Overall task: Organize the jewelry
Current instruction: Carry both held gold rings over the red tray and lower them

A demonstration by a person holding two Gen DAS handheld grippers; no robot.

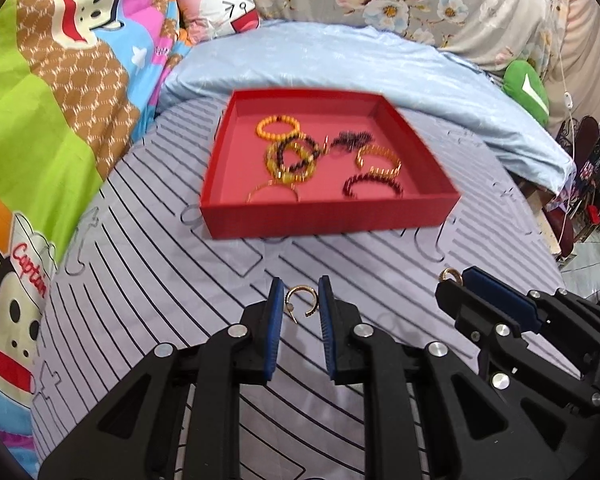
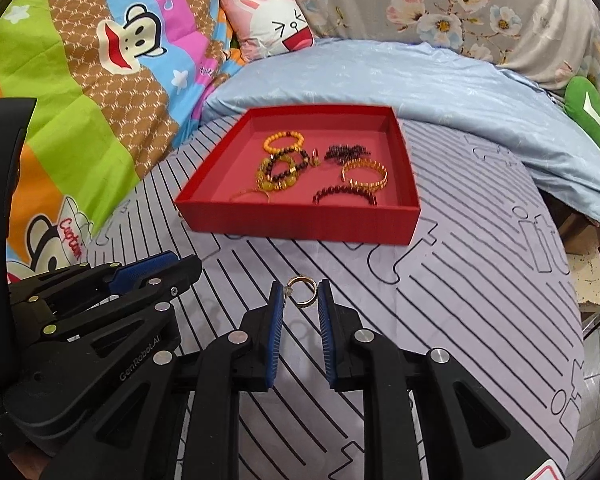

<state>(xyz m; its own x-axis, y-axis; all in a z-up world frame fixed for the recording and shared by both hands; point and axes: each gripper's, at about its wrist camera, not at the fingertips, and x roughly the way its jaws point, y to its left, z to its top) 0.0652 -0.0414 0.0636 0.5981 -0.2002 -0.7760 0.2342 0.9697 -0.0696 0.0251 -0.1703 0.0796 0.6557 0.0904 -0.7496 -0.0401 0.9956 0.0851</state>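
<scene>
A red tray [image 1: 236,216] [image 2: 300,224] sits on the striped bed sheet and holds several bead bracelets and gold bangles. My left gripper [image 1: 301,300] is open around a gold hoop earring [image 1: 300,291] that lies on the sheet between its blue pads. My right gripper [image 2: 300,294] is open around a second gold hoop earring [image 2: 302,280], also between its pads. The right gripper shows in the left wrist view [image 1: 466,280] with that earring [image 1: 448,274] at its tip. The left gripper shows at the left of the right wrist view [image 2: 172,264].
A light blue quilt [image 1: 340,64] lies behind the tray. A cartoon monkey blanket [image 1: 60,100] rises on the left. A pink cartoon pillow [image 2: 276,24] and a green cushion [image 1: 528,88] lie at the back. The bed's edge drops off at the right [image 2: 580,300].
</scene>
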